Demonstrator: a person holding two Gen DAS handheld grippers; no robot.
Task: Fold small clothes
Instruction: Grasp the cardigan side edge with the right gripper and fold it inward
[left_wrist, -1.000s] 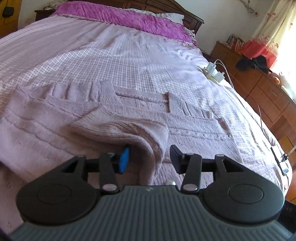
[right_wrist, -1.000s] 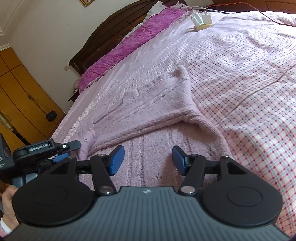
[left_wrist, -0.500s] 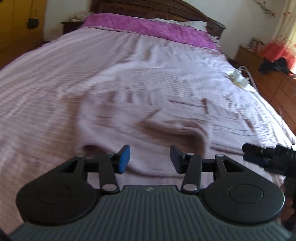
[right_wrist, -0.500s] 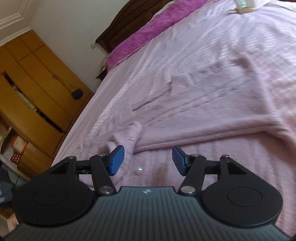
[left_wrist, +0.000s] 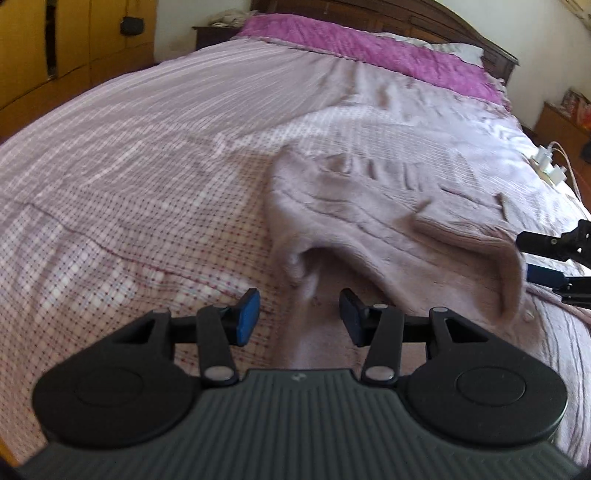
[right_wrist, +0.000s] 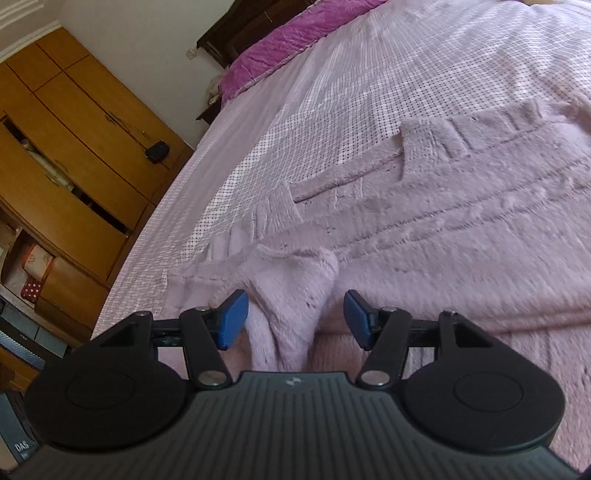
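A pale mauve knitted sweater (left_wrist: 388, 229) lies spread on the checked bedspread (left_wrist: 147, 184), with a sleeve folded over its body. My left gripper (left_wrist: 299, 317) is open, its blue pads on either side of a bunched fold at the sweater's left edge. My right gripper (right_wrist: 295, 319) is open, with a raised fold of the sweater (right_wrist: 291, 295) between its pads, not pinched. The right gripper's fingers (left_wrist: 554, 245) show at the right edge of the left wrist view, beside the sleeve's raised cuff.
A magenta pillow cover (left_wrist: 369, 48) and dark headboard (left_wrist: 443, 22) lie at the far end of the bed. A white charger with cable (left_wrist: 550, 166) sits at the bed's right edge. Wooden wardrobes (right_wrist: 74, 155) stand along the left side.
Both grippers swung left across the sweater. The left gripper now faces its left edge, and the right gripper has come up to a raised fold. Both stayed open.
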